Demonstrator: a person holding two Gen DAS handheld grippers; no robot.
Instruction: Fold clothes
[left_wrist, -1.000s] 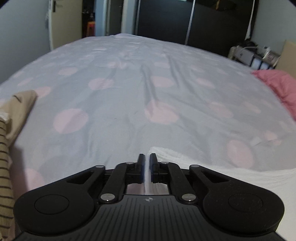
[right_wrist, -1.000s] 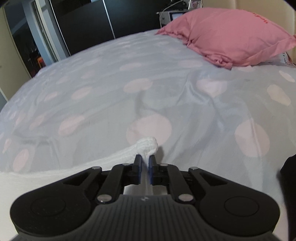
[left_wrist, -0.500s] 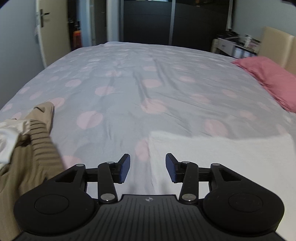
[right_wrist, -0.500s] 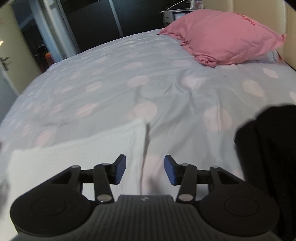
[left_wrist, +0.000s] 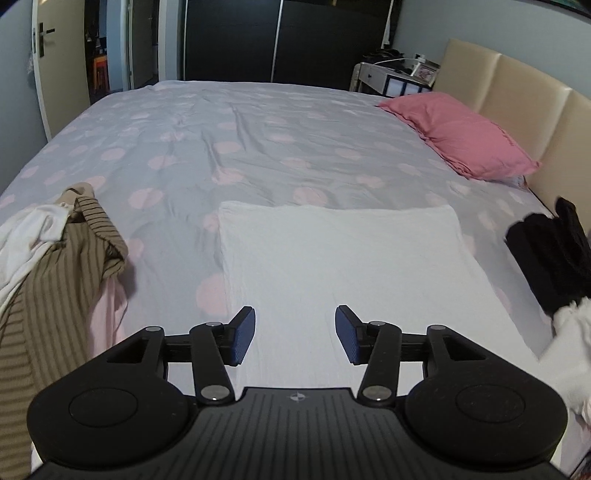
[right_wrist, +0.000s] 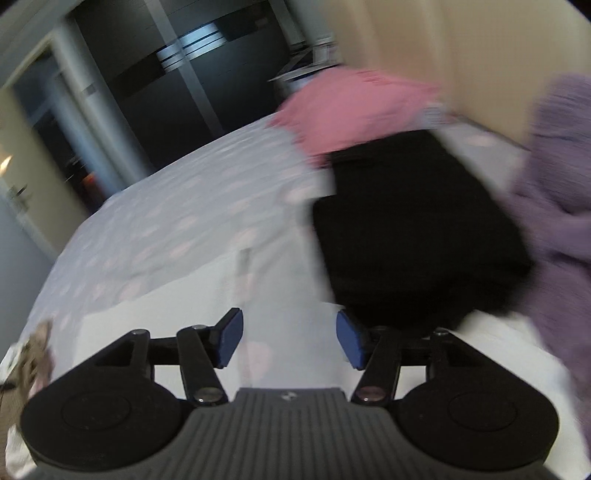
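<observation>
On the bed (left_wrist: 258, 147), a folded cloth (left_wrist: 332, 266) lies flat just ahead of the left tongs (left_wrist: 294, 334). A heap of clothes (left_wrist: 55, 266) sits to their left, a folded stack (left_wrist: 546, 254) to their right, a pillow (left_wrist: 458, 136) farther ahead on the right.

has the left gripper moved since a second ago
Yes. The left gripper has pulled back and up from the white cloth; it let go, and its jaws are opening with nothing between them.
</observation>
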